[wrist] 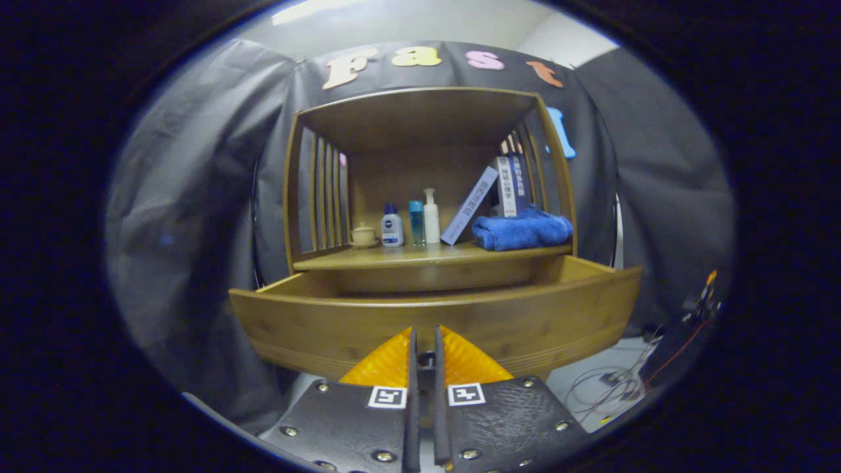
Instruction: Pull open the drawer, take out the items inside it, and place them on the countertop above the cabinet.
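Observation:
A wooden cabinet (420, 118) stands against the booth wall, and its drawer (328, 322) is pulled out toward me. The tall drawer front hides whatever lies inside. My gripper (426, 341) is right at the middle of the drawer front, its fingers (387, 364) drawn close together. A small dark knob (427, 359) sits pinched between them. The countertop (394, 257) above the drawer is a wooden shelf board under the cabinet's roof.
On the countertop stand a small lidded cup (363, 234), three little bottles (412, 223), a leaning book (470, 205), upright books (511, 186) and a folded blue towel (522, 230). Slatted sides close the shelf. Cables and a device (683, 328) lie at the lower right.

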Demonstrator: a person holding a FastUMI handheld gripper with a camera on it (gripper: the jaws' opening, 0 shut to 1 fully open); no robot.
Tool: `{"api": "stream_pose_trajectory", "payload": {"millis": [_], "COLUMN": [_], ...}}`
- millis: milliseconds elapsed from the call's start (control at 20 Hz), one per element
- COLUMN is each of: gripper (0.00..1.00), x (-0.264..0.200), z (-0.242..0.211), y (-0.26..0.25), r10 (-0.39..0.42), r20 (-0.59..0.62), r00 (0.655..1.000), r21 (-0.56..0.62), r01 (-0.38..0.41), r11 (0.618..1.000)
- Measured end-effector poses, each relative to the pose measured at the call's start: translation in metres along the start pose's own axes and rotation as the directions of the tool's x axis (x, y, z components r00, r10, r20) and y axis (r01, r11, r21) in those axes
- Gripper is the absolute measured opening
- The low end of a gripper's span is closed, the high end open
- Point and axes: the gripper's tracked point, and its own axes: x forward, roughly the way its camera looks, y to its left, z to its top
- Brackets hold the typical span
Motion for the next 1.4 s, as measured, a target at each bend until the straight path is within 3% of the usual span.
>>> {"api": "stream_pose_trajectory", "payload": {"millis": [50,150,300,600,750,900,1100,1400], "gripper": [0.09,0.09,0.38,0.97,0.96,0.98,0.99,1.0], "x": [0.001,-0.011,-0.005,0.021,0.042,0.073,0.109,0.14], "z": [0.001,0.003,0.018,0.059,0.062,0.043,0.001,-0.062], "y": [-0.017,-0.033,-0.023,-0.013,-0.001,0.005,0.02,0.006], "r10": [-0.047,-0.116,-0.053,-0.02,0.02,0.023,0.079,-0.015], "r20": [0.011,-0.012,-0.035,-0.106,-0.223,-0.419,-0.624,-0.787], "r00": [0.999,0.993,0.998,0.994,0.975,0.907,0.777,0.617], "r21": [-0.043,-0.002,0.073,-0.022,-0.028,0.016,0.109,0.02], "r01": [0.048,0.116,0.055,0.018,-0.027,-0.018,-0.014,0.049], "r11": [0.998,0.993,0.996,1.0,0.999,1.0,0.994,0.999]}}
